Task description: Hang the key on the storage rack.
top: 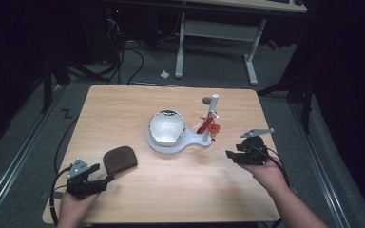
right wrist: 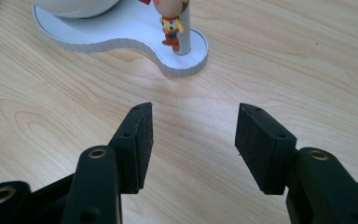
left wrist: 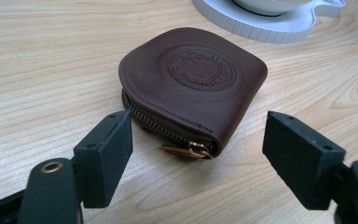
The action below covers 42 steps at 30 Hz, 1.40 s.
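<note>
Both tongs stand released. Left tongs (left wrist: 198, 154) have their jaws spread to either side of the brown leather pouch (left wrist: 193, 86), pads apart from it, with the brass zip pull (left wrist: 189, 150) lying between them at the pouch's near corner. In the high view the left tongs (top: 102, 179) sit at the near left of the table (top: 138, 199), the pouch (top: 120, 159) just beyond their tips. Right tongs (right wrist: 193, 140) grasp nothing; bare wood lies between their jaws, and their jaws sit near the right edge in the high view (top: 232, 155). Ahead of them the white stand (right wrist: 135, 35) carries a post with a small figure charm (right wrist: 172, 28) hanging against it, and a round mirror (top: 167, 126) on its wider end.

The likely risks: the pouch is low and smooth, so closing from this angle could push it along the table rather than pinch it, or catch the zip pull alone and let the body swing. The right tongs, if moved forward carelessly, could knock the light stand.
</note>
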### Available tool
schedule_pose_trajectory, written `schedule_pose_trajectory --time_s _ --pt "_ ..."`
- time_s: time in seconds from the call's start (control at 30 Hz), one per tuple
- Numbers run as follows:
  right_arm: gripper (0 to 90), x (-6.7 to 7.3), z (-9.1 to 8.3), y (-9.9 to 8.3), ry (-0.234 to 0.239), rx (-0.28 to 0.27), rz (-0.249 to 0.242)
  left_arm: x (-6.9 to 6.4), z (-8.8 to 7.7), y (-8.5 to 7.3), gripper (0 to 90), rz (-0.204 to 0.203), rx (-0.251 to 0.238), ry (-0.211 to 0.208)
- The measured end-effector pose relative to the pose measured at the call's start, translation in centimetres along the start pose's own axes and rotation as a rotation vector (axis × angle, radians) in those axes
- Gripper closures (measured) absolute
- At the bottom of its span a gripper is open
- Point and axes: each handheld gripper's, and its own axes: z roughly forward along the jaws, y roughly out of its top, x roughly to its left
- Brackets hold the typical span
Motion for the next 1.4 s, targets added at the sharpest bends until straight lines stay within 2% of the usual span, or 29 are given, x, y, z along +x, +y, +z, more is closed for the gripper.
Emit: schedule_pose_trajectory --time_s 0.13,0.23,0.37,0.4,0.47,0.53,0.77,0.87,0.9,0.97,1.03,1.13,1.17,1.2,1.4 --pt "46.8 -0.3 0.0 -1.1 -0.006 -0.023 0.002 -0.1 0.0 0.0 24.7 0.001 0.002 -0.001" --pt "47.1 -0.6 0.3 -2.7 0.006 -0.050 0.038 -0.1 0.1 0.0 24.7 -0.001 0.004 -0.003" --pt "47.4 -0.5 0.6 -3.9 0.005 -0.076 0.039 -0.1 0.1 0.0 24.8 -0.007 0.005 -0.004" --pt "47.7 -0.3 0.8 -4.9 -0.001 -0.103 0.046 -0.1 0.1 0.0 24.9 -0.010 0.005 -0.005" --pt "47.8 -0.2 0.9 -5.3 -0.003 -0.109 0.047 -0.1 0.0 0.0 25.0 -0.016 0.004 -0.006" --pt "48.0 0.2 1.2 -6.6 -0.028 -0.141 0.035 -0.1 0.0 0.1 25.1 -0.023 0.002 -0.004" --pt "48.3 1.2 1.7 -8.8 -0.058 -0.192 0.022 -0.1 -0.2 0.3 25.5 -0.031 -0.005 -0.002" --pt "48.7 1.7 1.8 -10.2 -0.058 -0.246 0.043 -0.1 -0.3 0.3 25.6 -0.034 -0.012 -0.002" --pt "49.5 1.9 1.5 -11.0 -0.039 -0.280 0.030 -0.2 -0.4 0.4 25.6 -0.038 -0.019 0.001" --pt "49.6 1.9 1.3 -11.1 -0.029 -0.284 0.024 -0.3 -0.5 0.4 25.6 -0.038 -0.023 0.003" --pt "50.6 1.8 0.6 -11.6 -0.054 -0.320 -0.004 -0.5 -0.6 0.4 26.4 -0.030 -0.027 0.017" --pt "50.7 1.5 0.6 -11.8 -0.058 -0.325 0.002 -0.7 -0.5 0.4 26.6 -0.025 -0.021 0.035" --pt "50.5 1.1 0.6 -11.9 -0.048 -0.329 0.026 -0.7 -0.4 0.4 26.6 -0.025 -0.018 0.044" --pt "50.5 1.0 0.7 -11.9 -0.044 -0.329 0.029 -0.7 -0.3 0.6 26.6 -0.031 -0.022 0.052" --pt "49.9 0.8 1.1 -11.8 -0.038 -0.309 0.023 -0.2 0.1 1.3 27.3 -0.039 -0.028 0.065"
